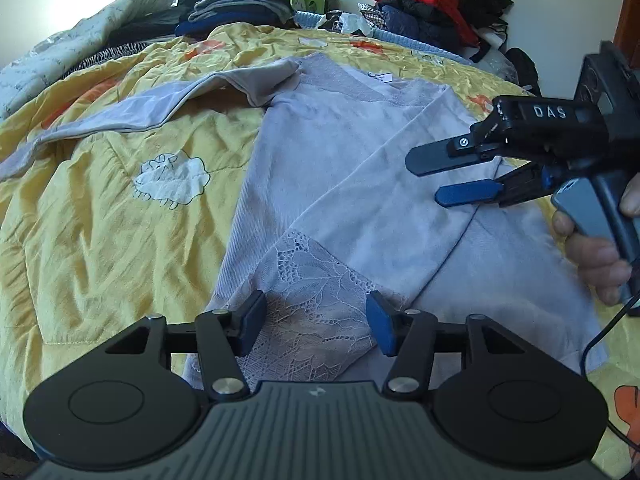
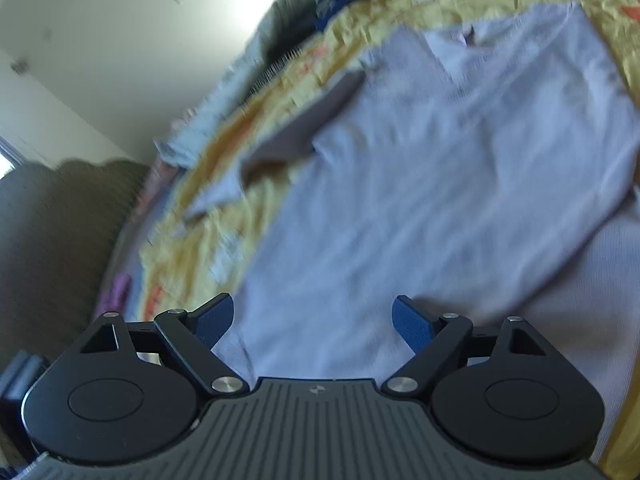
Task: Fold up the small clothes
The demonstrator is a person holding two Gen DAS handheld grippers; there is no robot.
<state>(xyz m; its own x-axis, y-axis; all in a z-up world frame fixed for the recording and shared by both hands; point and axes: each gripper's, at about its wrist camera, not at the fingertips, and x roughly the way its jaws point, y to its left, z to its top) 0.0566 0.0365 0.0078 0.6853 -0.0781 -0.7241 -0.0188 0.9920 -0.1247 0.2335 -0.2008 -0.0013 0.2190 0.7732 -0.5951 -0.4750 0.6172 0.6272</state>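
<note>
Lilac long-sleeved top (image 1: 320, 152) with lace cuff (image 1: 316, 304), spread flat on a yellow quilt (image 1: 100, 216).

Left gripper (image 1: 316, 326): fingers apart, nothing pinched; the lace cuff of the sleeve folded across the body lies loose between and just beyond the tips. Right gripper (image 1: 426, 178): fingers wide apart, empty, hovering over the folded sleeve at the top's far side, held by a hand (image 1: 600, 256). In the blurred right wrist view the top's body fills the space ahead of the tips. Other sleeve (image 1: 140, 108) lies stretched out on the quilt, well left of both grippers. Piled clothes (image 1: 420, 4) far beyond the collar.
</note>
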